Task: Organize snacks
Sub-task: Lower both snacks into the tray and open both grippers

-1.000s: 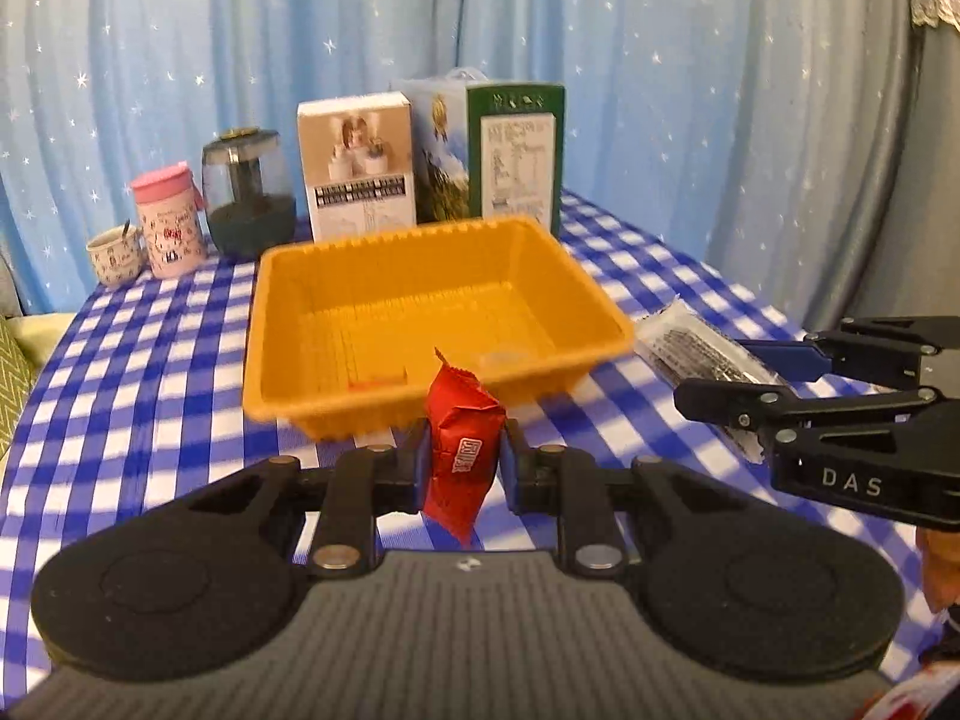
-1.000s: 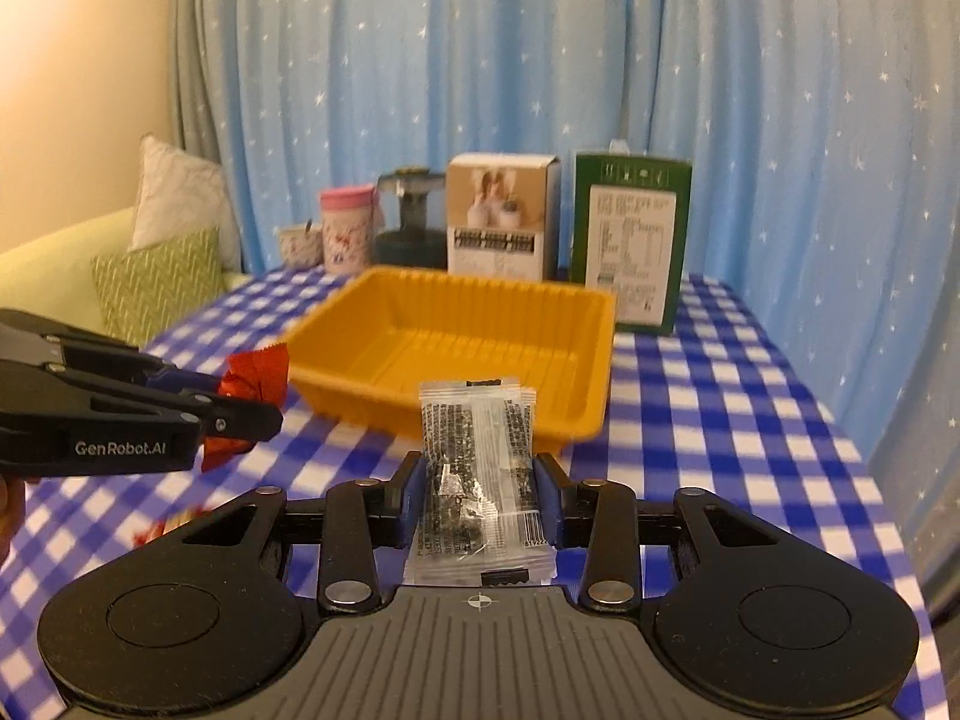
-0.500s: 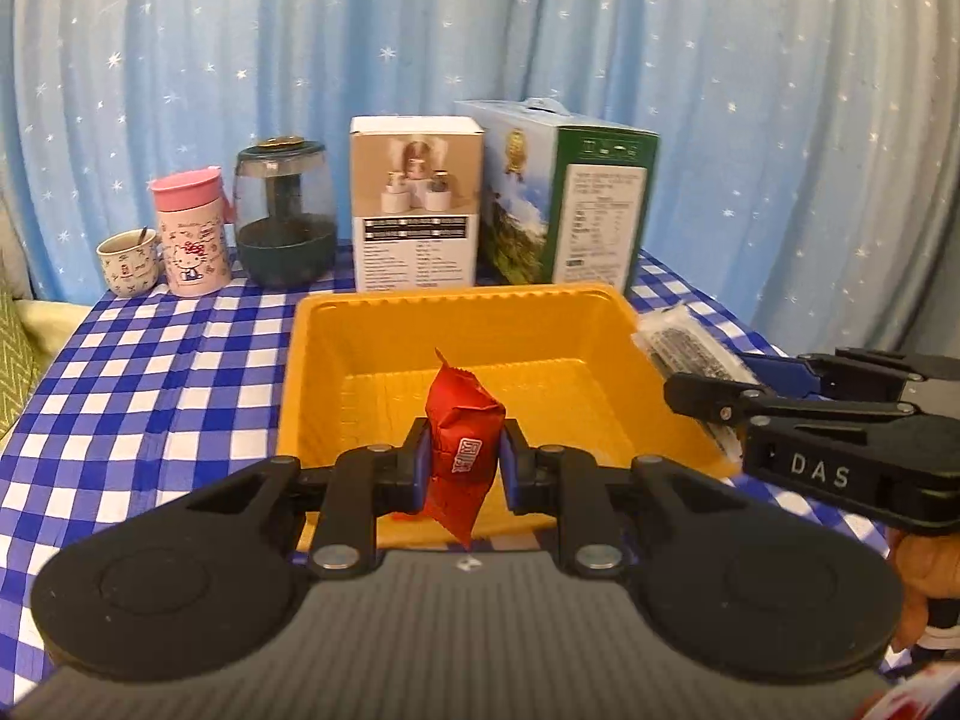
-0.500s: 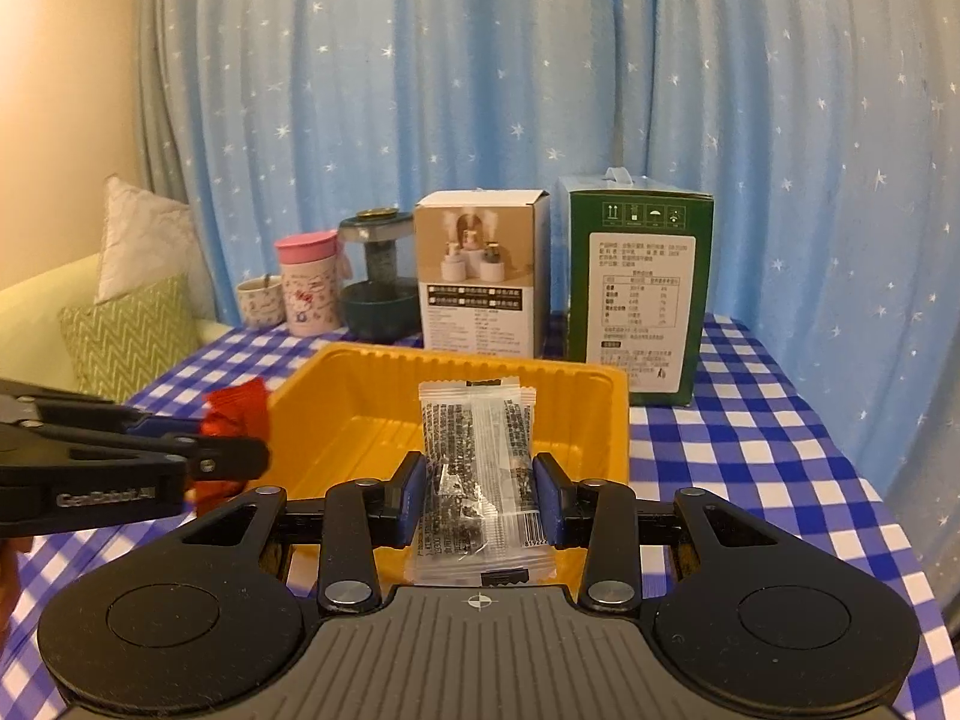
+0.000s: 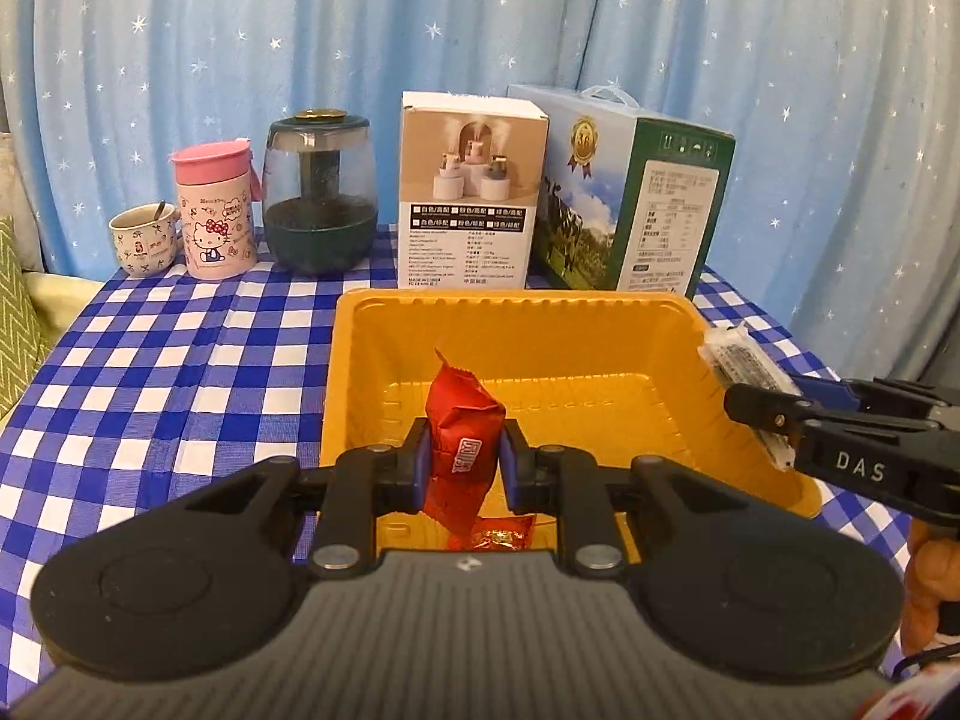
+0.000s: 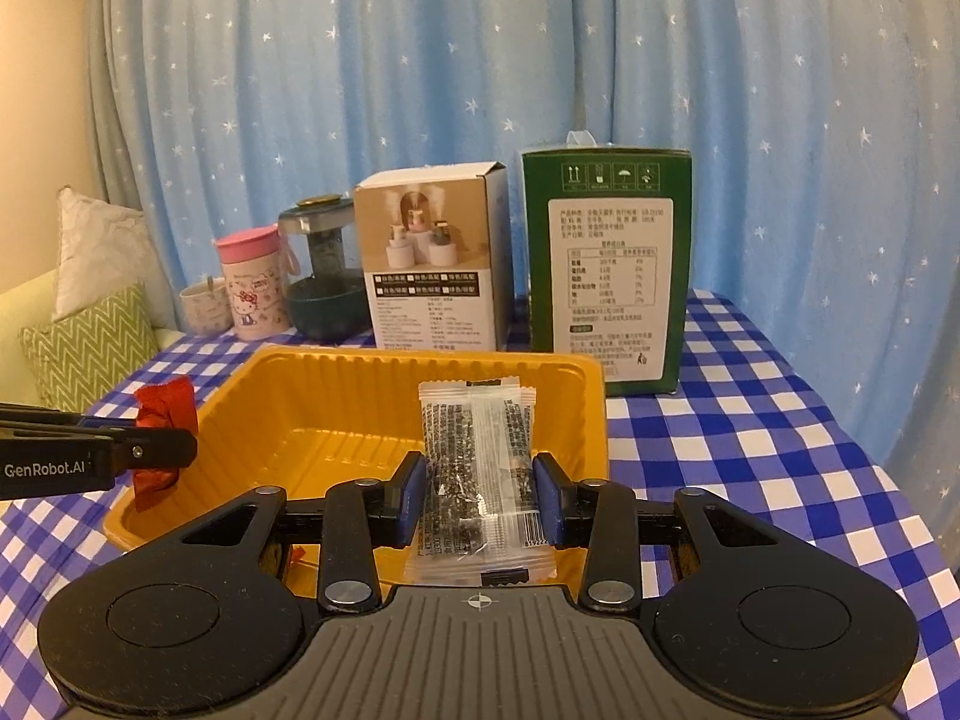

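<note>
Snacks sit in both tongs above a yellow tray [image 5: 372, 360] on the checked counter [image 5: 180, 360]. Left tongs [image 5: 463, 465] are pressed onto a red packet [image 5: 462, 450], pinching it upright by its middle over the tray's near wall; white characters run down its front, too small to read. Under it, on the tray floor at the near edge, lies another red-and-gold wrapper [image 5: 501, 534]. Right tongs [image 6: 478, 495] pinch a clear packet [image 6: 477, 468] of dark bits, standing upright over the tray's near rim, with dense black print down both sides and a barcode at its lower right, neither legible. From the left view the right tongs come in from the right edge over the tray's right rim, marked "DAS" on the side; from the right view the left tongs come in from the left, marked "GenRobot.AI". Beyond the tray, at the far edge of the counter, stand a white box [image 5: 471, 192] picturing small humidifiers with rows of checkboxes and Chinese text, and to its right a green box [image 5: 666, 210] with a gold medal seal, handling symbols and a nutrition table in Chinese. To the left stand a dark glass jar [image 5: 318, 192], a pink-lidded Hello Kitty cup [image 5: 213, 210] and a small patterned cup [image 5: 144, 237] with a spoon.
</note>
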### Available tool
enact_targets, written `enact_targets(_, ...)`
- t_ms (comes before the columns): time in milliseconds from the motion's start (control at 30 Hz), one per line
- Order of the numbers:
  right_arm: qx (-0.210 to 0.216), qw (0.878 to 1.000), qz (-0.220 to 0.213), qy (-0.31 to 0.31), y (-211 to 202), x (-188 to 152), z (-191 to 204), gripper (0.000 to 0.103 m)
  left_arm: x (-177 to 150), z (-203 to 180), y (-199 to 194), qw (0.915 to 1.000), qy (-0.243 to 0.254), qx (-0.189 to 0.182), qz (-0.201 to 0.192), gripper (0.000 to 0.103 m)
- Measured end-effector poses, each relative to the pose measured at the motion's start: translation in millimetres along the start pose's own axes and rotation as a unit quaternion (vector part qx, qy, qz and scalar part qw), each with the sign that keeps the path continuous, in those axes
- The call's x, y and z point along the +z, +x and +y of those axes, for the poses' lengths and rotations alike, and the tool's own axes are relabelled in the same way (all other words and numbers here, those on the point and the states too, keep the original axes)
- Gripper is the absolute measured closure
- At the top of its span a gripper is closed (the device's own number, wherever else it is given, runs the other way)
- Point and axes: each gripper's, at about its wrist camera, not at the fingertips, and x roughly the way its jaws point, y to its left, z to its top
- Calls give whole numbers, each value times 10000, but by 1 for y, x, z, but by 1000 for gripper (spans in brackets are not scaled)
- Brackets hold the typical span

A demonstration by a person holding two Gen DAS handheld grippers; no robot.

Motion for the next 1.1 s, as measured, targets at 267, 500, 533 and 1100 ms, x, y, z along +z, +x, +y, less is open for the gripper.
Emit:
enact_targets(267, 49, 10000, 41, -7, 6, -1, 2, 64, -4, 3, 6, 9999, -32, 71, 85, 75)
enact_targets(500, 42, 10000, -15, 22, 4, 1, 2, 64, -3, 4, 4, 9999, -59, 89, 73, 75)
enact_targets(533, 38, 10000, -19, 25, 4, 0, 2, 64, -3, 4, 3, 9999, -70, 84, 69, 75)
enact_targets(1100, 93, 9996, -227, 128, 3, 0, 1, 33, -3, -1, 2, 10000, 3, 47, 65, 73)
